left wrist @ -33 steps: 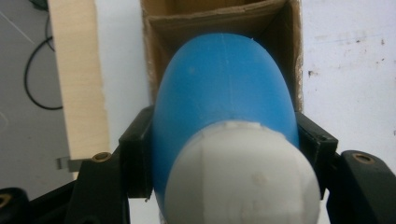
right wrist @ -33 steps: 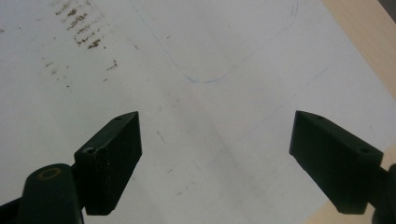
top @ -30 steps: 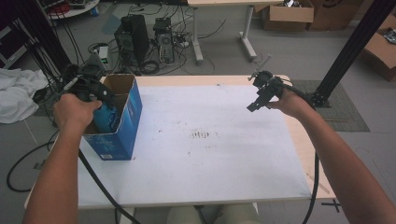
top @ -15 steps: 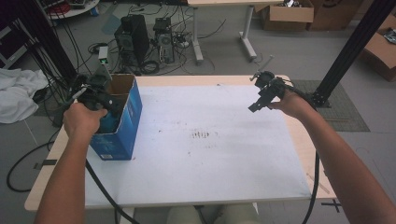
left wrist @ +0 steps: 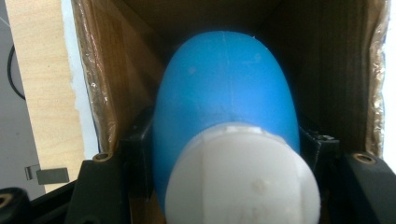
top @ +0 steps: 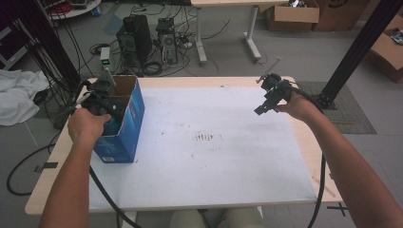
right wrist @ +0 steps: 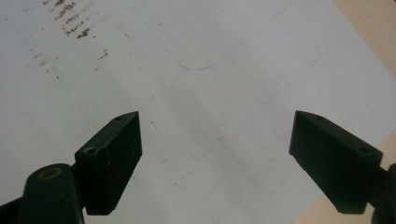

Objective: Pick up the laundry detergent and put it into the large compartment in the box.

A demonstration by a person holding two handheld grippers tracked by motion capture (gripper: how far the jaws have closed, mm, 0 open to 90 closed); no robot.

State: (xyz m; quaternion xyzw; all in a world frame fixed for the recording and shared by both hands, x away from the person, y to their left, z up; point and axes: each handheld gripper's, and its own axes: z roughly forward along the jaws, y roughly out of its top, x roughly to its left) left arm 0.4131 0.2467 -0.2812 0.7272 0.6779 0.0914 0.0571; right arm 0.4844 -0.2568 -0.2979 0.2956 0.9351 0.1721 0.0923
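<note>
In the left gripper view, a blue bottle with a white cap sits between my left gripper's jaws, which are shut on its sides. It hangs inside an open cardboard box. From above, that box is blue outside and stands at the table's left edge, with my left gripper dipped into its open top. My right gripper hovers above the table's far right, and its jaws stand open with nothing between them.
A white sheet with a few dark smudges covers most of the wooden table. Cables trail from both grippers off the near edge. Beyond the table are computer cases, a black post and cardboard boxes on the floor.
My left hand has shifted slightly right over the box and sunk, carrying the blue bottle down into it. The right hand has stayed where it was.
</note>
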